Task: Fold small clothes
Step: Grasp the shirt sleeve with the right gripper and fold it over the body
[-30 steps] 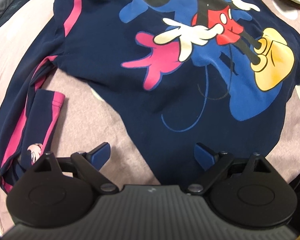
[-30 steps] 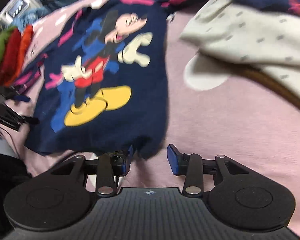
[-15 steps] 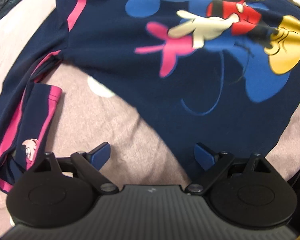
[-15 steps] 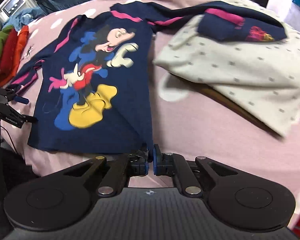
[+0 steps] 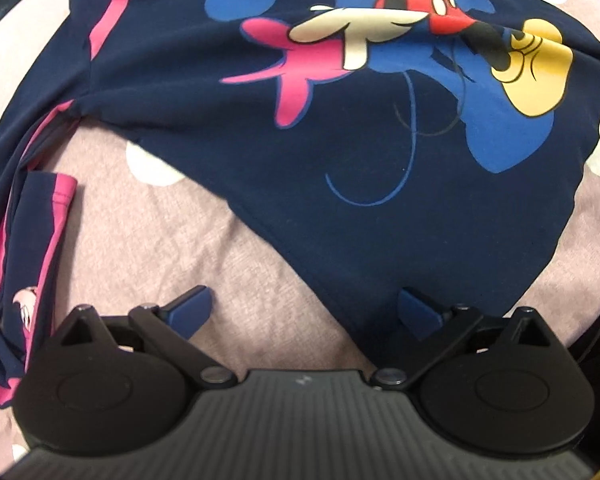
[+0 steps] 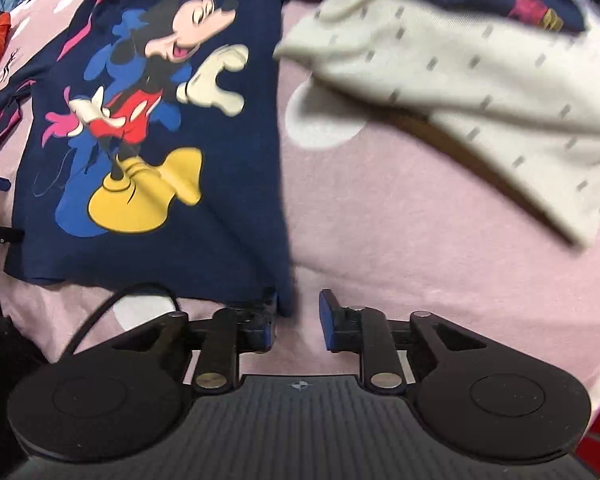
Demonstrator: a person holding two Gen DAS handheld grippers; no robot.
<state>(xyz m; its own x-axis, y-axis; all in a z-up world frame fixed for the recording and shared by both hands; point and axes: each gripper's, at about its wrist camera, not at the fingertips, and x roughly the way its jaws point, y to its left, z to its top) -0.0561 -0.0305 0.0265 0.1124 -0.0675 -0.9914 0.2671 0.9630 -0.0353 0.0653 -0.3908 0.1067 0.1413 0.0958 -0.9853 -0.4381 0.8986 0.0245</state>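
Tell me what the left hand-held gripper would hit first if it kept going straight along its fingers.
Probably the bottom corner of the navy cartoon-print shirt, lying between the open fingers of the left hand-held gripper, or the pink spotted bedcover beside it; depth is unclear.

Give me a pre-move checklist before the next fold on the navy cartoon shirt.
1. Navy shirt lying flat, print up, on the pink cover: ok.
2. Left gripper wide open over the shirt's bottom corner, gripping nothing: ok.
3. Right gripper jaws have just been opening; the hem corner sits beside the left pad, not pinched: ok if a release was meant.
4. Left sleeve straightened: not ok, it is doubled back on itself.
5. Cream dotted garment apart from the shirt body: ok.
6. Far sleeve free: cannot tell, it is blurred at the top edge.
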